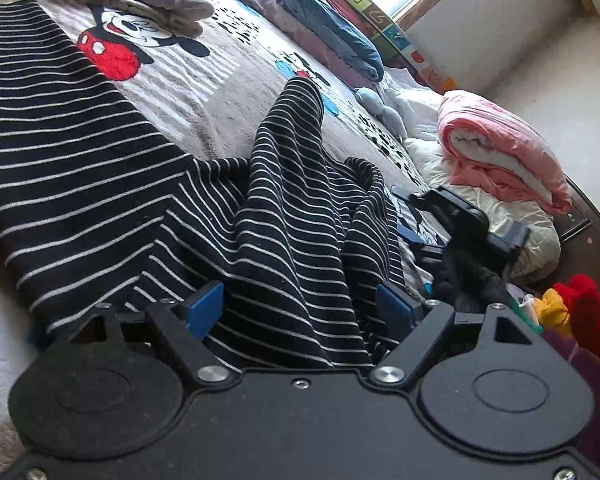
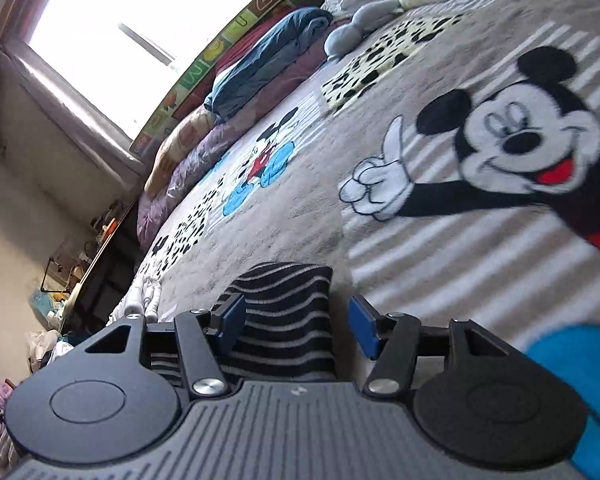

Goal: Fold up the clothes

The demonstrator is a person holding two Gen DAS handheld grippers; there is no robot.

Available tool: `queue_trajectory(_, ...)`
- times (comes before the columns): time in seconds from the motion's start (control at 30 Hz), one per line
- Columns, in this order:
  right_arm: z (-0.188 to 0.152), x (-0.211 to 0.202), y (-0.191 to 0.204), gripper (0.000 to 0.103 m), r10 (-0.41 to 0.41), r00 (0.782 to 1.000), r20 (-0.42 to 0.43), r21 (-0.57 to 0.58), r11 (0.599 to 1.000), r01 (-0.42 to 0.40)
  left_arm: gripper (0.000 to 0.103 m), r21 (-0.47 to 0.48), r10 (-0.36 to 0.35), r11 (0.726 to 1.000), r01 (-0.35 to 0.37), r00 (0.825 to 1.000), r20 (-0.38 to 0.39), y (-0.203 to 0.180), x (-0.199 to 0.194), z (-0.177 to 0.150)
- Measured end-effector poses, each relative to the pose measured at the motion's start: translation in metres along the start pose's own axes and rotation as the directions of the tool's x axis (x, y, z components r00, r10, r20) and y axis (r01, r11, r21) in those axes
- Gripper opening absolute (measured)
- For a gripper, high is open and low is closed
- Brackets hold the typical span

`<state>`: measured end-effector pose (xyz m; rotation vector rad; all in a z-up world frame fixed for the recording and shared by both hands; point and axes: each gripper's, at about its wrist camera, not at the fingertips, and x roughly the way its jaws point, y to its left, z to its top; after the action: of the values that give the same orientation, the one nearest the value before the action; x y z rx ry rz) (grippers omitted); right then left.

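Striped shirt bunches between our left gripper jaws, wide open, gripping nothing; its long body runs ahead-left over the bed. Our right gripper stands half-open around the sleeve.

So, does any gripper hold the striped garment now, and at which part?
Neither clamps it. The left gripper stands open around bunched folds of the striped garment; the right gripper is open around a narrow striped end.
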<state>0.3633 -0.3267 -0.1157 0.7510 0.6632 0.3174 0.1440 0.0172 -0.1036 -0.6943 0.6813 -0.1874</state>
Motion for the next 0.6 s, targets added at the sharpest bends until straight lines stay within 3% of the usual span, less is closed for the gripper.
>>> queue_trajectory(0.03,0.001,0.005,0.0,0.056,-0.002,1.0,-0.001,0.0,1.0,0.002,0.083,-0.004,0.0,1.0,0.0,1.0,-0.001,0.001,0.0,0.0)
queue_trajectory(0.07,0.002,0.009,0.0,0.044,-0.003,1.0,-0.002,0.0,1.0,0.003,0.083,-0.008,0.001,1.0,-0.001,1.0,-0.003,0.001,0.001,0.0)
queue_trajectory(0.1,0.003,0.014,0.0,0.032,-0.005,1.0,-0.003,-0.001,1.0,0.005,0.083,-0.008,0.001,1.0,-0.001,1.0,-0.003,0.001,0.002,0.0)
queue_trajectory(0.13,0.004,0.016,0.001,0.011,-0.006,1.0,0.003,-0.003,1.0,0.006,0.082,-0.007,0.001,1.0,-0.001,1.0,-0.002,0.001,0.002,0.0)
queue_trajectory(0.2,0.005,0.009,0.007,0.006,-0.008,0.999,0.042,-0.031,0.999,0.009,0.083,-0.001,0.003,1.0,-0.003,1.0,-0.002,0.0,0.003,-0.001)
queue_trajectory(0.4,0.009,-0.035,0.03,0.006,-0.004,0.989,0.147,-0.148,0.989,0.026,0.083,0.001,-0.001,1.0,0.001,1.0,-0.002,-0.001,0.003,-0.001)
queue_trajectory(0.6,0.015,-0.093,0.032,0.006,-0.033,0.969,0.243,-0.185,0.979,0.08,0.082,0.023,0.001,1.0,-0.001,1.0,0.008,-0.005,-0.001,-0.004)
